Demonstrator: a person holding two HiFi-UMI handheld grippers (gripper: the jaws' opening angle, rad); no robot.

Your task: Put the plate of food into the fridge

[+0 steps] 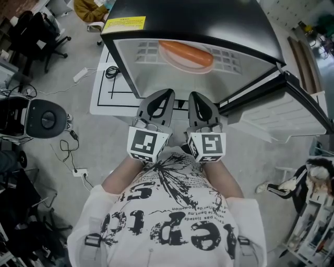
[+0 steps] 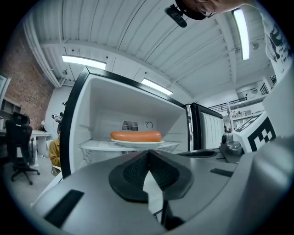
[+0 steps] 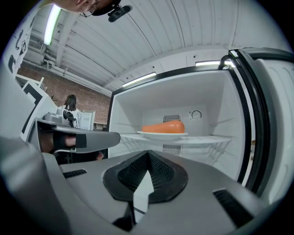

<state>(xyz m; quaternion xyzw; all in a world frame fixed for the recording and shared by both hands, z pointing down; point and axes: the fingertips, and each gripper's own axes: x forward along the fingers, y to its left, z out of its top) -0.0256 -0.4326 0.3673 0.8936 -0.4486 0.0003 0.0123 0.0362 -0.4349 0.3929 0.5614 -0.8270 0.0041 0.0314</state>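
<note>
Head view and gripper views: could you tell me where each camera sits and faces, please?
Head view: on the person's head, facing steeply down at the open fridge; shows shirt, left gripper and right gripper.
Left gripper view: on the left gripper, facing along its shut jaws into the fridge; right gripper's cube at right.
Right gripper view: on the right gripper, same heading, jaws shut; left gripper at left.
Shared: both gripper views show the sausage on its plate.
</note>
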